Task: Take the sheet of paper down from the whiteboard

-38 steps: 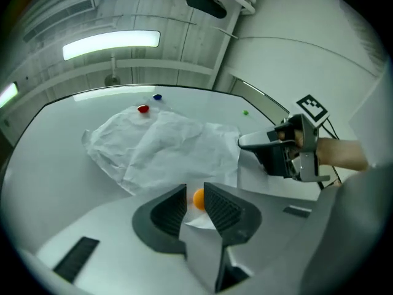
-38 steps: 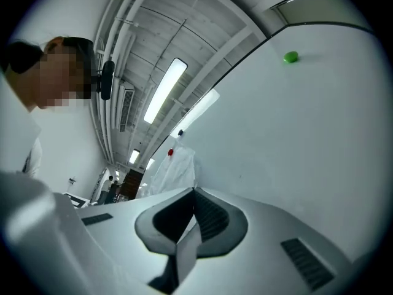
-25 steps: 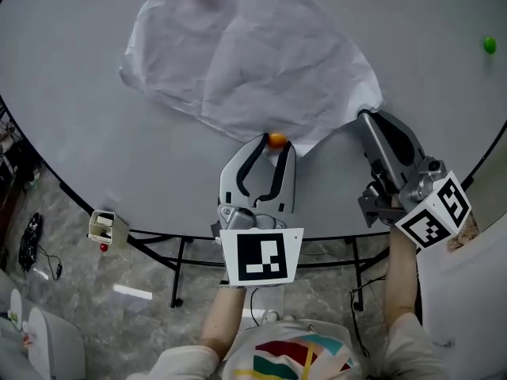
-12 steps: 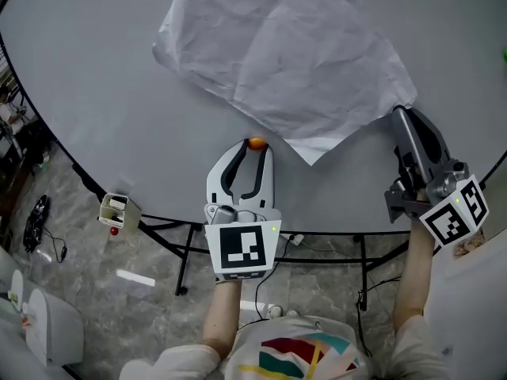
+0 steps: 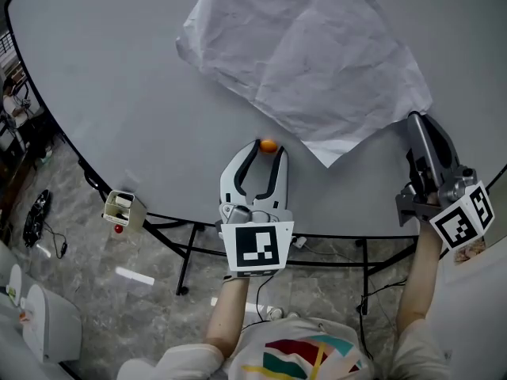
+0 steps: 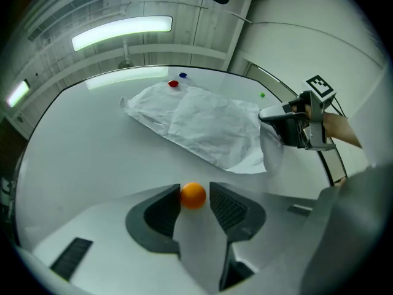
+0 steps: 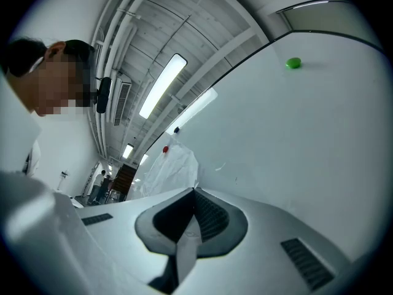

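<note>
A crumpled white sheet of paper (image 5: 317, 62) hangs on the whiteboard (image 5: 119, 77), with a red magnet (image 6: 173, 83) at its top edge. My left gripper (image 5: 268, 152) is below the sheet's lower corner, over bare board. An orange magnet (image 5: 268, 145) sits between its fingertips; the jaws are opening, and a thin gap shows beside one pad in the left gripper view (image 6: 193, 195). My right gripper (image 5: 413, 119) is shut on the sheet's right corner, and a strip of paper (image 7: 175, 165) runs out from between its closed jaws.
A blue magnet (image 6: 183, 75) sits above the sheet and a green magnet (image 7: 293, 62) sits far to the right on the board. A small marker holder (image 5: 123, 208) hangs at the board's lower edge, above the stand's legs and stone floor.
My left gripper has drawn the orange magnet off the sheet's lower corner onto bare board. That corner now lies free. The right gripper has kept its hold.
</note>
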Demonstrator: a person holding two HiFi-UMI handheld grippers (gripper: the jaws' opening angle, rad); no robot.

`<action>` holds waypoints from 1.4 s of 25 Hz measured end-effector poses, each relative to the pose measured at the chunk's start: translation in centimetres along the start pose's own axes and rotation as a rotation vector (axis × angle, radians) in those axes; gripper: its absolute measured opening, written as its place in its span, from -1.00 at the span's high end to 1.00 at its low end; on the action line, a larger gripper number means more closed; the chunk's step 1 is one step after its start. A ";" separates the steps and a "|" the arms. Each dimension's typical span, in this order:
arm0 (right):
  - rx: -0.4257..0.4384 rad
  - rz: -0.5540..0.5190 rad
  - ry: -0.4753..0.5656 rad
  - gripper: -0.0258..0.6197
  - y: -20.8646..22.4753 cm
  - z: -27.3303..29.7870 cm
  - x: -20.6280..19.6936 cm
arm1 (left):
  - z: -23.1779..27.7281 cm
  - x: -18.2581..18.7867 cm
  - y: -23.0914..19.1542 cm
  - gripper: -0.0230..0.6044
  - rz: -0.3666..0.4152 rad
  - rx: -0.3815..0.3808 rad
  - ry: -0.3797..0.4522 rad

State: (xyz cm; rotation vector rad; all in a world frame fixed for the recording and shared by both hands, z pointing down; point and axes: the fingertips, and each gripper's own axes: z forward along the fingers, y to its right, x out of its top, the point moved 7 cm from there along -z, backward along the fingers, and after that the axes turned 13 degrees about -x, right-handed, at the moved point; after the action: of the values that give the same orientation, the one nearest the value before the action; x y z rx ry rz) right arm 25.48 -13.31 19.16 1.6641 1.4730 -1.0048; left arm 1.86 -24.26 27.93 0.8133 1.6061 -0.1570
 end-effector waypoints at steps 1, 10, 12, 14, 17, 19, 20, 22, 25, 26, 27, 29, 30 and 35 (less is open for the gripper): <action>-0.001 0.000 0.001 0.88 0.0 0.0 0.0 | 0.0 0.3 -0.1 0.35 0.008 -0.006 0.029; 0.001 0.014 -0.003 0.88 0.2 -0.1 0.0 | -2.1 9.8 -3.2 0.16 -0.037 0.017 0.162; 0.002 0.018 -0.005 0.88 0.2 -0.2 0.1 | -1.0 13.8 -4.6 0.16 0.085 0.008 0.144; 0.004 0.025 -0.003 0.88 0.1 -0.1 0.1 | 0.5 17.6 -5.6 0.16 0.209 0.015 0.137; 0.010 0.035 -0.001 0.88 0.1 -0.1 0.3 | 3.0 22.5 -6.3 0.16 0.337 0.040 0.175; 0.018 0.051 -0.009 0.88 0.1 -0.2 0.2 | 4.7 23.9 -6.4 0.16 0.366 0.034 0.132; 0.023 0.058 -0.015 0.88 0.1 -0.2 0.2 | 5.4 24.1 -6.3 0.16 0.369 0.025 0.105; 0.030 0.064 -0.020 0.88 0.1 -0.2 0.1 | 6.2 24.2 -6.3 0.24 0.376 0.028 0.075; 0.031 0.061 -0.018 0.88 0.1 -0.1 0.2 | 6.3 24.3 -6.4 0.40 0.384 0.047 0.069; 0.032 0.060 -0.018 0.88 0.1 -0.1 0.2 | 6.3 24.3 -6.5 0.40 0.379 0.045 0.070; 0.033 0.061 -0.017 0.88 0.1 -0.1 0.3 | 6.2 24.3 -6.5 0.40 0.376 0.041 0.071; 0.034 0.062 -0.015 0.88 0.1 -0.1 0.3 | 6.1 24.3 -6.6 0.40 0.381 0.042 0.071; 0.032 0.062 -0.015 0.88 0.1 -0.1 0.2 | 6.1 24.3 -6.7 0.40 0.385 0.046 0.070; 0.024 0.059 -0.019 0.88 0.3 0.0 0.2 | 5.3 24.0 -8.7 0.40 0.370 0.088 0.076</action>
State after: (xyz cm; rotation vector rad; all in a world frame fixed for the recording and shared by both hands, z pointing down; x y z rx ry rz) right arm 25.77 -13.23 18.98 1.7008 1.3965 -1.0062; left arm 1.53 -23.65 1.91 1.1817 1.4986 0.0692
